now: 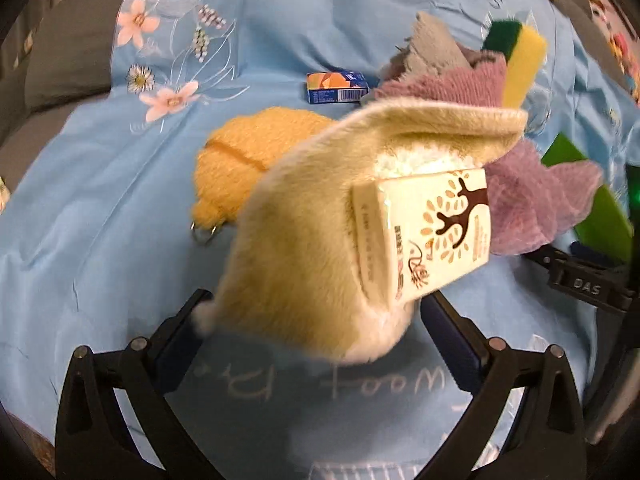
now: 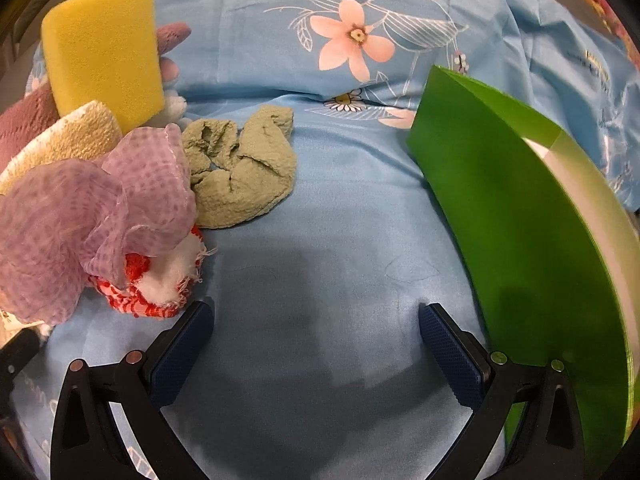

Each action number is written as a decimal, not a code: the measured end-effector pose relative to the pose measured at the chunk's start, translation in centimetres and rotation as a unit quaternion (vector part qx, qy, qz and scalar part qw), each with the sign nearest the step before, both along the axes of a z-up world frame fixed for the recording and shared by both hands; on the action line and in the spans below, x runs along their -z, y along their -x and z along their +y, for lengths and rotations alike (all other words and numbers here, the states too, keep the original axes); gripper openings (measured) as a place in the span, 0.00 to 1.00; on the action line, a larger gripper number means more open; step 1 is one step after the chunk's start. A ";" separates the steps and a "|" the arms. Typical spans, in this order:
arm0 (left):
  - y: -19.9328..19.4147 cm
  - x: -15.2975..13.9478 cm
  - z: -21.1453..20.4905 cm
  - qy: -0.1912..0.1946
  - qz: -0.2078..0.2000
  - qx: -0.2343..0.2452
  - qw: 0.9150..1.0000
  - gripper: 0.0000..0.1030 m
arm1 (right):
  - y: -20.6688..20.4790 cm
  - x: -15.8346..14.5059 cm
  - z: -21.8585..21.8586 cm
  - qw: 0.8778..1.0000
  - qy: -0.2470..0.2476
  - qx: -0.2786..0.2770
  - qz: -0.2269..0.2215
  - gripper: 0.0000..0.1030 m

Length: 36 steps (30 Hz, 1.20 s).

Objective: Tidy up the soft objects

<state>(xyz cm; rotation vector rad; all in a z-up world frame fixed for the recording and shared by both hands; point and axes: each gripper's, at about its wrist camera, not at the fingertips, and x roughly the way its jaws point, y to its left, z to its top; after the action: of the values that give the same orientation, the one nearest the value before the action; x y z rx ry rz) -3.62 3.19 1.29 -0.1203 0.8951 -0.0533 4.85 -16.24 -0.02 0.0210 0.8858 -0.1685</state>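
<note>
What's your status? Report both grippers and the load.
Left gripper open, cream plush cloth and tissue pack between the jaws. Right gripper open, empty. Green folder close on right.

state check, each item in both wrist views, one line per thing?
left tool: open, beige plush between its fingers
right tool: open, empty
beige plush: draped, blurred
tissue pack: tilted against the plush
sponge: upright on the pile
green cloth: crumpled
purple mesh: bunched
green folder: standing on edge

Both wrist views look closely down, sharing the yellow sponge (image 1: 524, 60) (image 2: 104, 52).
</note>
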 end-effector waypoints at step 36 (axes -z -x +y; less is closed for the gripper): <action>-0.7 -3.7 -0.3 0.142 -0.026 0.068 0.987 0.62 | 4.7 -10.7 8.7 0.966 -0.184 -0.173 -0.060 0.69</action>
<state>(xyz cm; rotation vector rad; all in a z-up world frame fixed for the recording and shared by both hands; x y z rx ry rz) -2.88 2.89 5.00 -0.3209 0.8387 -0.3105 0.16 -7.56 10.71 0.2196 0.7755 0.3224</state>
